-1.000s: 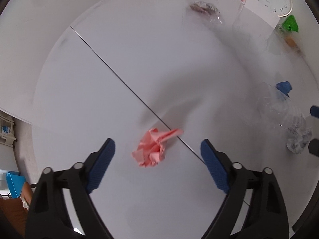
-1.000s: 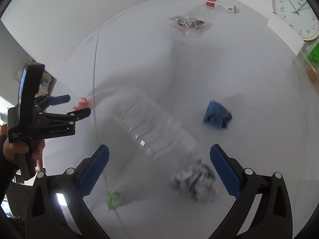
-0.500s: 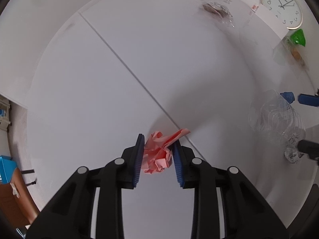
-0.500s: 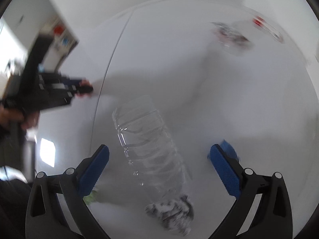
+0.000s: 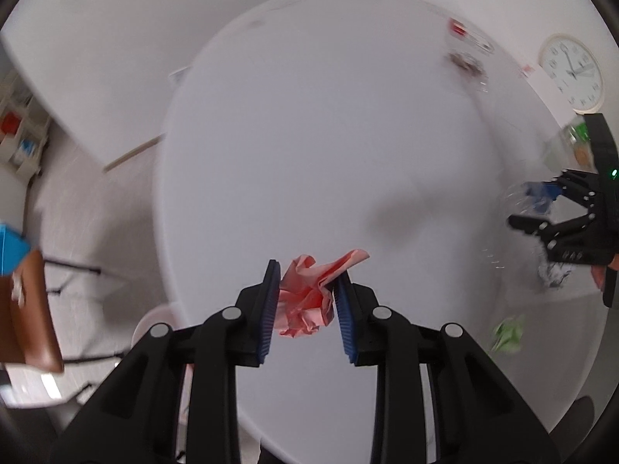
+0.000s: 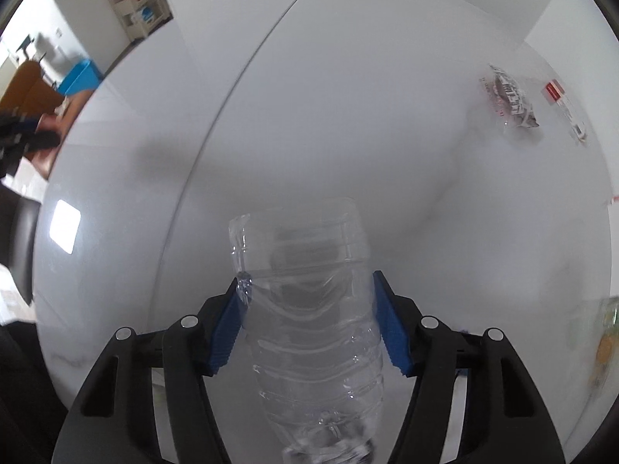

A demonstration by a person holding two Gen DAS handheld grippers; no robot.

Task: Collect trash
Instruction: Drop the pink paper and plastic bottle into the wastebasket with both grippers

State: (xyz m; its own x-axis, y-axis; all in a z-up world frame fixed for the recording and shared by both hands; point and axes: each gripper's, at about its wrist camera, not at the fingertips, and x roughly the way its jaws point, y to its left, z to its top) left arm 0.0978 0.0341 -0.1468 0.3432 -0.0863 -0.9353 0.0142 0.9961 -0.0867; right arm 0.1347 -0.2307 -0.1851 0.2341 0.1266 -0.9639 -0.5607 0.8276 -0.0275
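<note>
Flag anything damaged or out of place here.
The clear plastic bottle in the right gripper is crumpled. A wall clock stands propped on the table among scattered wrappers. Otherwise nothing odd.

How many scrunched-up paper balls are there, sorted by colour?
Pink paper ball, in the left gripper: 1
Green paper ball: 1
Black-and-white paper ball: 1
Blue paper ball, partly hidden: 1
Total: 4

Office-like room: white table [image 5: 309,135], wall clock [image 5: 571,73]
</note>
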